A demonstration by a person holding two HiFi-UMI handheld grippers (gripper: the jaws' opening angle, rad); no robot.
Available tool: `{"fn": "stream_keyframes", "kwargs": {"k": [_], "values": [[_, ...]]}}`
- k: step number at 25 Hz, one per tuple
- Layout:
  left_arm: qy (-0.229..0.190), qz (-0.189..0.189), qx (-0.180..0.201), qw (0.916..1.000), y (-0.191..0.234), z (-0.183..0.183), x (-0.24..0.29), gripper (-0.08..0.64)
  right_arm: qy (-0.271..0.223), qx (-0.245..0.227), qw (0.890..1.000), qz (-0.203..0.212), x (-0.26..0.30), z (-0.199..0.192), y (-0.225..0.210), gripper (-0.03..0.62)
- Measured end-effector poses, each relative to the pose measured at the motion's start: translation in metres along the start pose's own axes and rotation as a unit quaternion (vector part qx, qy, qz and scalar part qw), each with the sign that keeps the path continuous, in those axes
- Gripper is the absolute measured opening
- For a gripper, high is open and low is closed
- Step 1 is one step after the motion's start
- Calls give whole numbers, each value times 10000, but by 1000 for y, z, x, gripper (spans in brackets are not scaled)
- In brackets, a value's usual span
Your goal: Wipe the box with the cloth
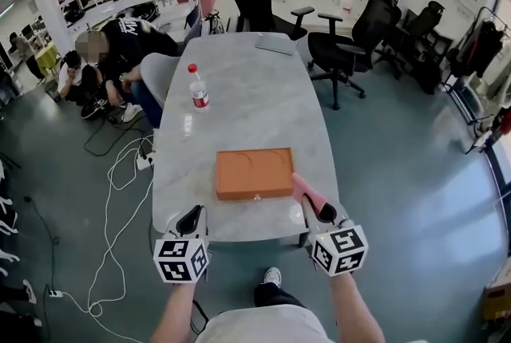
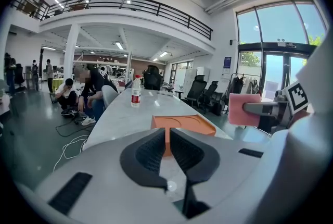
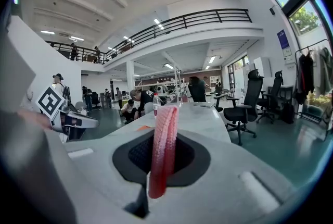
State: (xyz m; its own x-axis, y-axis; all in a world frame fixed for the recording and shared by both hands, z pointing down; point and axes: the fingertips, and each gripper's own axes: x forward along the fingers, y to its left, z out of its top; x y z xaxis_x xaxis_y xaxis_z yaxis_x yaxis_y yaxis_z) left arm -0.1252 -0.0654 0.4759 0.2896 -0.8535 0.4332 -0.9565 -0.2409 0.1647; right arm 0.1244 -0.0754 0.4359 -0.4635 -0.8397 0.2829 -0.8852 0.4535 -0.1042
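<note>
- Box, orange and flat, lies on the grey table near its front edge, between the two grippers. A bottle stands well apart behind it.
- Left gripper hovers at the table edge, near the front left corner of the box. Its jaws are almost together and grip nothing.
- Right gripper is clamped on the pink cloth, which stands up out of the jaws just beside the right end of the box. I judge it is not yet touching.
- Risk, in my opinion: nothing steadies the box, so a wiping push could slide it on the smooth top. Only one edge of the cloth is pinched, so the cloth may fold over or pull out.
</note>
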Motion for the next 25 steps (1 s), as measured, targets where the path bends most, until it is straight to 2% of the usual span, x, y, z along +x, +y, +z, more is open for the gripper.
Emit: {"fn": "stream_keyframes", "kwargs": {"k": [13, 25], "values": [[95, 401, -153, 9990, 1, 11, 59, 29, 148, 182, 9983, 540, 63, 9, -48, 15], [134, 556, -199, 9982, 18, 16, 80, 29, 161, 379, 9905, 1315, 115, 27, -20, 15]]}}
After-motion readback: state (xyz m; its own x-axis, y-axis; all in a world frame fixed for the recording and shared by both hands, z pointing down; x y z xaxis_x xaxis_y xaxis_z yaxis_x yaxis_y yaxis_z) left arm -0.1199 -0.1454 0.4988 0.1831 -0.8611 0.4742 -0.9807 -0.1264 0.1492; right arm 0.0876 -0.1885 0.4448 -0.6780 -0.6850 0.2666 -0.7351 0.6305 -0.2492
